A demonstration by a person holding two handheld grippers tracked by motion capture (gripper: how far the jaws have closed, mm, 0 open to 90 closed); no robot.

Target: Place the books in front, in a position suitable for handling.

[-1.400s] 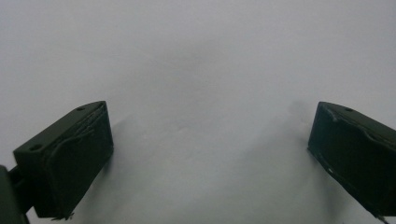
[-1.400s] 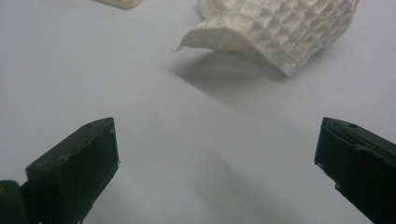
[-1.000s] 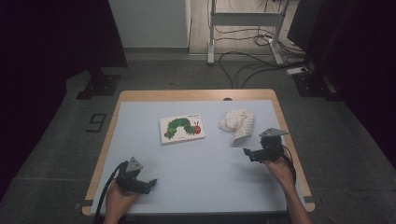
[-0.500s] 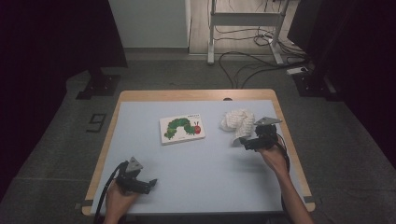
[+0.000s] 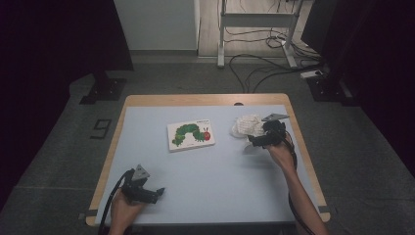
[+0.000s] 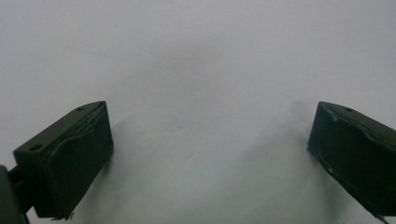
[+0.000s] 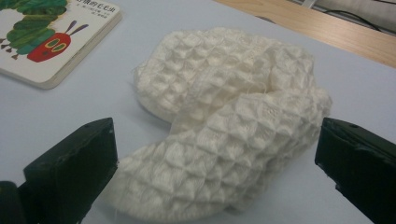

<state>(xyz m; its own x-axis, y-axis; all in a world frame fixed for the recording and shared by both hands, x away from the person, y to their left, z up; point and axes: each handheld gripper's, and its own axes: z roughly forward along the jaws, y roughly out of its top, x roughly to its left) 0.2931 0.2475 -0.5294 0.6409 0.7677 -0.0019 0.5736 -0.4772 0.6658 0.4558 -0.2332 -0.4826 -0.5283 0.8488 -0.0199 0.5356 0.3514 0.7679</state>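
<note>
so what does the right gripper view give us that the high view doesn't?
Right gripper view: the white knitted cloth close up, with its waffle texture and folds, lying between the right gripper's wide-open jaws. High view: the whole table, the left gripper low at the near left edge, both forearms, the floor and cables beyond. Both: the cloth, the caterpillar book beside it, the pale blue tabletop and wooden edge.

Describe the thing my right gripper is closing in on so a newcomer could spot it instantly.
On the pale blue table, look at the far right part, right of the caterpillar picture book. The crumpled white cloth lies there between the right gripper's open jaws: soft, waffle-textured, the only fabric.
</note>
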